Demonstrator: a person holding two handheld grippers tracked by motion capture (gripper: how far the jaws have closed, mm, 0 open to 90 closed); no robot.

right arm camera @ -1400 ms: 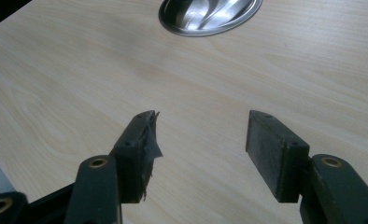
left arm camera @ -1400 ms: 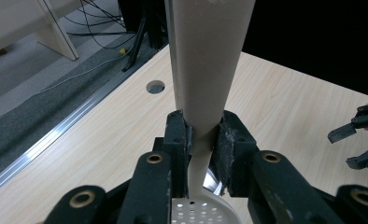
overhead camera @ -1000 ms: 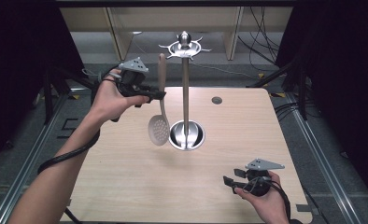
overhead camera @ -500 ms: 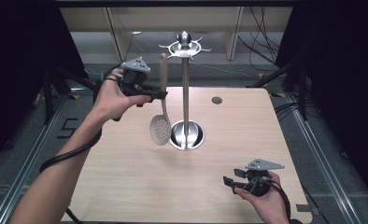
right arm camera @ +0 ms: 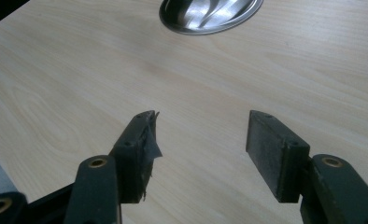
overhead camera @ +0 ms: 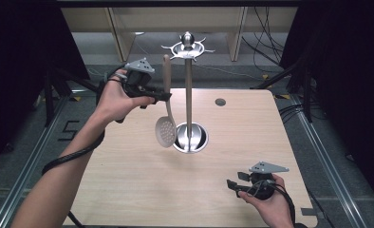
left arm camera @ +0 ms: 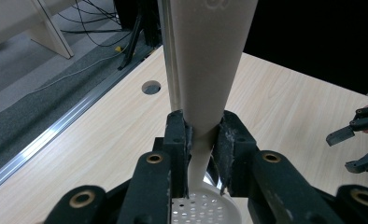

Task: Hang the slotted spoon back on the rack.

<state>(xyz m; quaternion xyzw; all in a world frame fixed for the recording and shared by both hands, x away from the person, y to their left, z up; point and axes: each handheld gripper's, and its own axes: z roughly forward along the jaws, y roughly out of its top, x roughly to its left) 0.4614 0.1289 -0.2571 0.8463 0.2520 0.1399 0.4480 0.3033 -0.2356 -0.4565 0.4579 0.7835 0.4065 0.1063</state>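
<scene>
My left gripper (overhead camera: 163, 96) is shut on the handle of a beige slotted spoon (overhead camera: 166, 124), held upright in the air with its perforated bowl hanging down, just left of the metal utensil stand (overhead camera: 189, 85). The left gripper view shows the spoon's handle (left arm camera: 205, 84) clamped between the black jaws of the left gripper (left arm camera: 201, 140), with the bowl below them. The handle's top is near the stand's hook ring (overhead camera: 188, 48). My right gripper (overhead camera: 233, 184) rests open low over the table's front right; in its own view the right gripper (right arm camera: 198, 140) has nothing between its jaws.
The stand's round steel base (overhead camera: 191, 138) sits mid-table, and that base (right arm camera: 210, 14) lies ahead of the right gripper. The wooden table (overhead camera: 128, 180) has a small round hole (overhead camera: 220, 101) at the back right. Cables and shelf legs lie on the floor beyond.
The left gripper has edged the spoon slightly toward the stand's pole and a little higher. The right gripper has stayed put.
</scene>
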